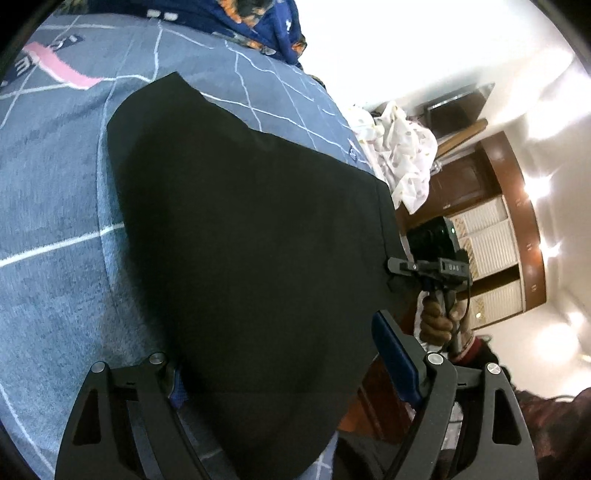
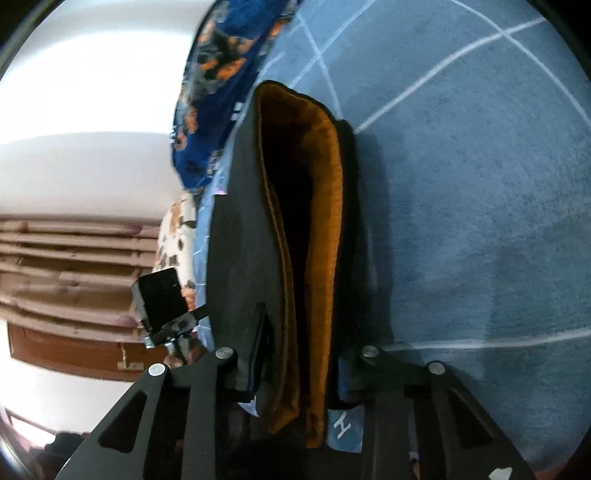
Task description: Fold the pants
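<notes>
Closest in the left wrist view, the left tongs (image 1: 291,373) stand spread, their matte black arms studded with round silver bolts and one finger faced with a blue pad (image 1: 397,356); the black pants (image 1: 240,236) lie between the fingers, but whether the pads press the cloth cannot be told. In the right wrist view the right tongs (image 2: 295,369) straddle the layered edge of the pants, a flat dark finger (image 2: 258,343) lying against the outer layer, and here too a firm pinch cannot be confirmed. The pants are smooth and matte outside, with a ribbed orange-brown lining (image 2: 325,206) showing where the opening gapes into a long pocket shape. They rest as a broad rounded slab on a bed (image 1: 55,206) covered in a soft grey-blue spread crossed by thin white lines, with a pink stripe (image 1: 59,66) near its far end. At the pants' right edge the right tongs grip from the side, held by a hand (image 1: 437,321). Beyond lie a crumpled blue and orange cloth (image 1: 258,26) and a white spotted cloth (image 1: 402,155). Farther off stand brown wooden cabinets (image 1: 509,206) and bright white walls.
</notes>
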Available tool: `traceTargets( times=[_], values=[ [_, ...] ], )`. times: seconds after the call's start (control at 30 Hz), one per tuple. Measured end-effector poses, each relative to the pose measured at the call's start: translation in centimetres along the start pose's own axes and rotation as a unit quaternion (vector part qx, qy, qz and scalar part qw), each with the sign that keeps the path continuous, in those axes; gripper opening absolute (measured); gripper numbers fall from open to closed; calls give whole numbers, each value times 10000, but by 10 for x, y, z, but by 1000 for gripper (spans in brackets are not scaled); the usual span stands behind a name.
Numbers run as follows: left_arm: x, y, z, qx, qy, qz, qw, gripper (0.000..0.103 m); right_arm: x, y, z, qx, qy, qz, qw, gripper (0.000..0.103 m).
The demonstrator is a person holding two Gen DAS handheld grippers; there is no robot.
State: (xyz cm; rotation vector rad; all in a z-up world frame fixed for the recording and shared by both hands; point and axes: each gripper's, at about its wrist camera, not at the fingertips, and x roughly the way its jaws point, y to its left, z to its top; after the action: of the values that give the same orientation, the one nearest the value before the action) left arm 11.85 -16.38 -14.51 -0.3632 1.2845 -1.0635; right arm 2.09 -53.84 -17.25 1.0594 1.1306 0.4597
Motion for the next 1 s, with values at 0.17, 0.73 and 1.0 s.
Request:
traceTargets(
  times=[0.17,0.73,1.0],
  values=[
    [2,-8,6,176,132,-10,9998,82,9,-8,6,103,115,-8,9999,35],
    [4,-39,0,754,-556,1413,9855,19,14,6,-10,111,-584,36,9982,25],
    [-12,-62,-10,1176,-789,1857,9724,18,17,16,-25,167,-798,309,9962,24]
  ],
)
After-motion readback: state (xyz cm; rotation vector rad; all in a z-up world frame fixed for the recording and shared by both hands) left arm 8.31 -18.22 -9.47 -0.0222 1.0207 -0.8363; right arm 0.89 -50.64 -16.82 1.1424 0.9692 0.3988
